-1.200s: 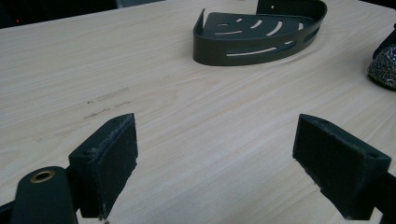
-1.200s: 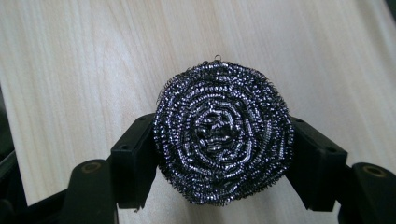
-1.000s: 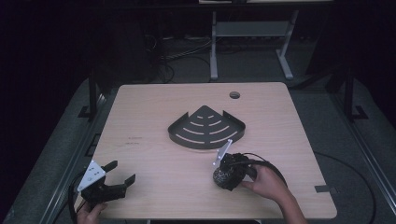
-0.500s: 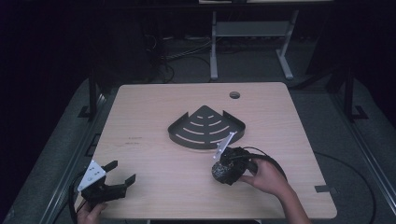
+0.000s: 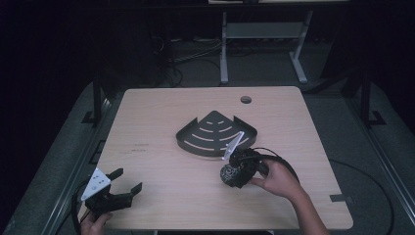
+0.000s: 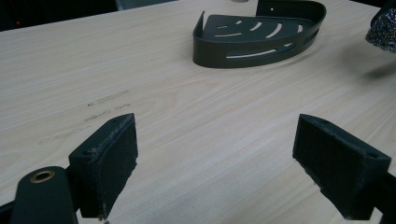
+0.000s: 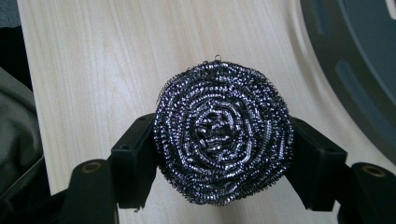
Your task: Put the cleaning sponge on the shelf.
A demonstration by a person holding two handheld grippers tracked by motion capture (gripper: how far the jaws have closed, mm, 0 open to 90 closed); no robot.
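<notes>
- A steel wool scourer (image 7: 223, 136): a round, dark silvery ball of coiled wire wound in rings around a middle knot. It is clamped from both sides between the jaws of the right gripper (image 5: 234, 172), with its flat face turned towards that gripper's camera.
- In the high view the scourer (image 5: 229, 173) is above the wooden table (image 5: 161, 122), just in front of the black corner rack (image 5: 215, 133) and apart from it.
</notes>
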